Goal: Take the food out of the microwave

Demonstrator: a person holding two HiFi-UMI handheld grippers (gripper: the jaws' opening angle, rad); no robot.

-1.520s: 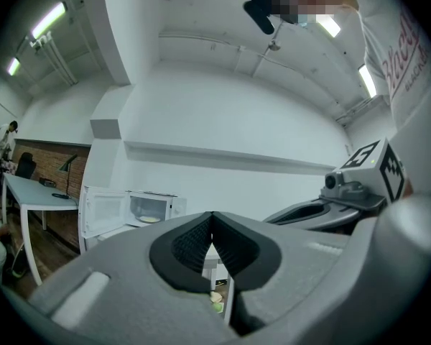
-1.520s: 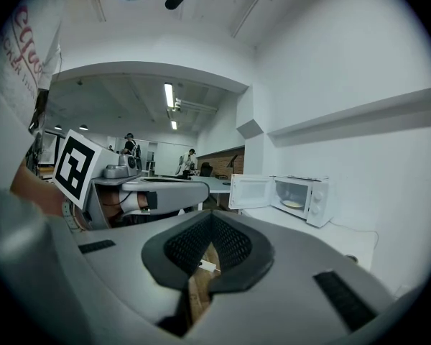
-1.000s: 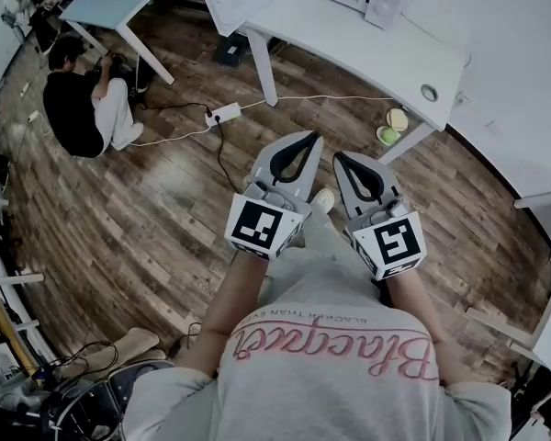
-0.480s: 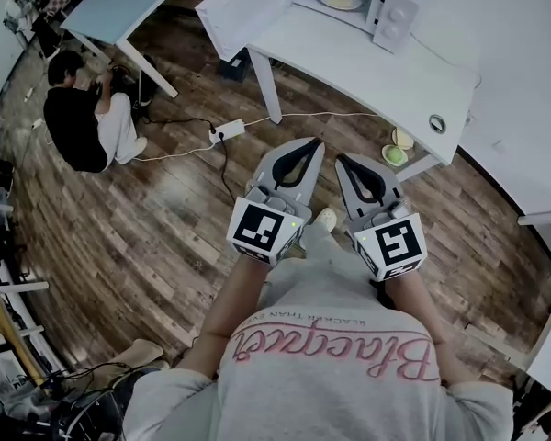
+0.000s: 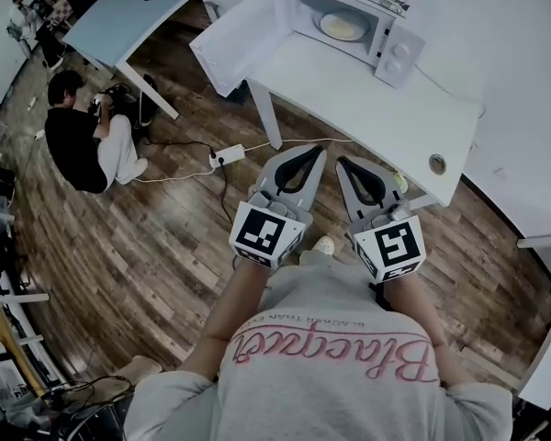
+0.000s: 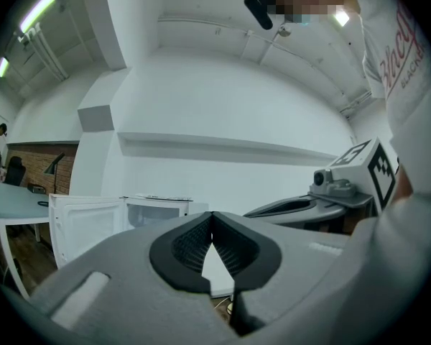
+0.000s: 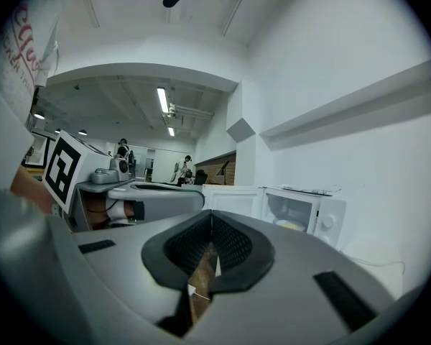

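The left gripper (image 5: 311,149) and right gripper (image 5: 343,160) are carried side by side, pointing level toward the white table (image 5: 349,85). Each has its jaws closed tip to tip on nothing, probably because the reach has not yet begun. The microwave (image 5: 390,44) stands with its door (image 5: 241,35) swung open, so the cavity can be entered directly. The plate of food (image 5: 342,26) sits inside, well ahead of both jaw pairs. It lies left of the left gripper's line and right of the right gripper's line.

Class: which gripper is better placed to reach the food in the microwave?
Right, marginally: the right gripper lines up with the food in the microwave; the left gripper sits nearer the open door. Both are shut.
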